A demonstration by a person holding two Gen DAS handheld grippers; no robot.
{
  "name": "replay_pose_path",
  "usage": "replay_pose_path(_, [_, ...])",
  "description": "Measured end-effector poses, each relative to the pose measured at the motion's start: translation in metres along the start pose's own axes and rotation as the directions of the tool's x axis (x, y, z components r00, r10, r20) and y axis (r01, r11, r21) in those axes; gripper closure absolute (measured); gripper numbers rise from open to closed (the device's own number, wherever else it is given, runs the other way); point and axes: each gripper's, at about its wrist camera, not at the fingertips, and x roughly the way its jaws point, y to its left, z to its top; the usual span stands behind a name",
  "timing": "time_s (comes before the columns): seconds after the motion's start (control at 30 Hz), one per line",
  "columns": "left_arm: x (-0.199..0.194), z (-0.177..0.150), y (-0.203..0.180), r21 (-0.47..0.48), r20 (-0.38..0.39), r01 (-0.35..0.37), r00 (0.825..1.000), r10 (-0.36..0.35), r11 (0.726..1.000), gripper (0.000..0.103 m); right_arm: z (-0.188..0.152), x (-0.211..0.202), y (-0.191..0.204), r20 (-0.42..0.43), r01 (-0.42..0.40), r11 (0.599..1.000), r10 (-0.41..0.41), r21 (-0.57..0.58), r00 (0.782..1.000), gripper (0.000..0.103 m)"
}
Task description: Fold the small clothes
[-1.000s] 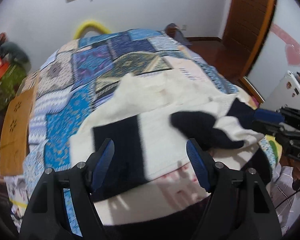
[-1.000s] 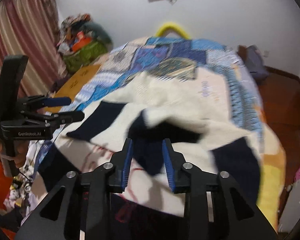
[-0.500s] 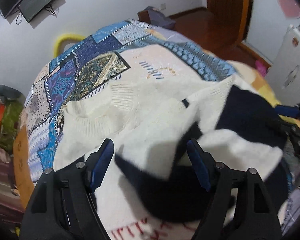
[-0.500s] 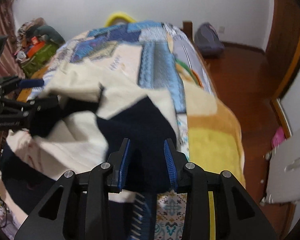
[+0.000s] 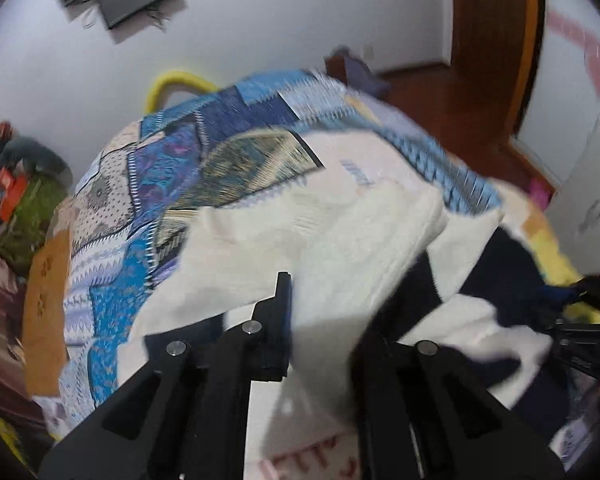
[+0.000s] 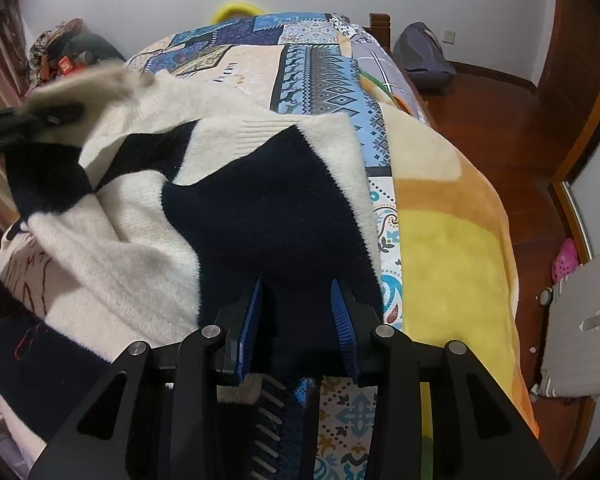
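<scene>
A cream and navy knitted sweater (image 6: pixel 148 248) lies on the patchwork bed. In the left wrist view the sweater (image 5: pixel 324 240) is lifted; cream fabric drapes between the fingers of my left gripper (image 5: pixel 332 320), which is shut on it. My left gripper also shows at the left edge of the right wrist view (image 6: pixel 32 116), pinching the cream fabric. My right gripper (image 6: pixel 298 312) sits over a navy sleeve panel (image 6: pixel 268 208) near the bed's right side, its blue-padded jaws apart around the fabric. It shows blurred in the left wrist view (image 5: pixel 580 304).
The bed carries a blue patchwork quilt (image 6: pixel 312 72) and a yellow and orange blanket (image 6: pixel 452 248). Wooden floor (image 6: pixel 500 120) lies to the right, with a bag (image 6: pixel 420 56) by the wall. A clutter pile (image 5: pixel 16 200) stands to the left.
My left gripper has closed on the cream fabric and lifted it. My right gripper has moved to the bed's right side with the navy sleeve, and its jaws have widened slightly.
</scene>
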Motion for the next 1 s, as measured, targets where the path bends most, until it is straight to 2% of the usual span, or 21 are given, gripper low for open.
replay_pose_path(0.13, [-0.028,-0.023,0.031,-0.073,0.000,0.052,0.999,-0.052,0.996,0.093,0.002,-0.005,0.002,0.004,-0.016,1.000,0.016,0.001,1.000,0.069])
replay_pose_path(0.27, [-0.026,-0.064,0.060,-0.161,-0.074,0.090,0.992,-0.103,0.983,0.090,0.003,-0.005,0.007,-0.005,-0.005,1.000,0.005,-0.016,1.000,0.069])
replay_pose_path(0.37, [-0.015,-0.095,0.075,-0.212,-0.144,0.109,0.979,-0.141,0.971,0.090,0.003,-0.005,0.010,-0.011,0.000,1.000,0.000,-0.029,1.000,0.069])
replay_pose_path(0.43, [-0.008,-0.113,0.085,-0.244,-0.176,0.125,0.970,-0.171,0.962,0.084,0.003,-0.005,0.012,-0.013,0.005,0.999,-0.005,-0.034,1.000,0.069])
replay_pose_path(0.5, [-0.011,-0.121,0.092,-0.285,-0.156,0.161,0.965,-0.211,0.945,0.070,0.003,-0.006,0.013,-0.012,0.009,0.999,-0.009,-0.036,1.000,0.069])
replay_pose_path(0.57, [-0.012,-0.123,0.099,-0.313,-0.134,0.194,0.960,-0.246,0.930,0.062,0.005,-0.009,0.015,-0.008,0.009,0.999,-0.009,-0.037,1.000,0.069])
replay_pose_path(0.63, [-0.009,-0.121,0.103,-0.331,-0.132,0.202,0.957,-0.257,0.922,0.062,0.007,-0.013,0.016,0.005,0.011,0.999,-0.011,-0.037,1.000,0.069])
replay_pose_path(0.67, [-0.008,-0.120,0.105,-0.335,-0.136,0.201,0.957,-0.258,0.921,0.062,0.008,-0.016,0.016,0.013,0.013,0.999,-0.012,-0.037,1.000,0.069])
replay_pose_path(0.77, [-0.005,-0.114,0.103,-0.316,-0.142,0.193,0.959,-0.247,0.929,0.096,0.013,-0.023,0.015,0.040,0.024,0.999,-0.023,-0.031,0.999,0.068])
replay_pose_path(0.9, [-0.021,-0.094,0.087,-0.214,-0.093,0.144,0.982,-0.167,0.966,0.097,0.022,-0.029,0.012,0.074,0.032,0.999,-0.031,-0.017,0.997,0.067])
replay_pose_path(1.0, [-0.049,-0.069,0.073,-0.126,-0.011,0.114,0.993,-0.116,0.985,0.097,0.031,-0.027,0.010,0.083,0.046,0.999,-0.045,-0.011,0.996,0.067])
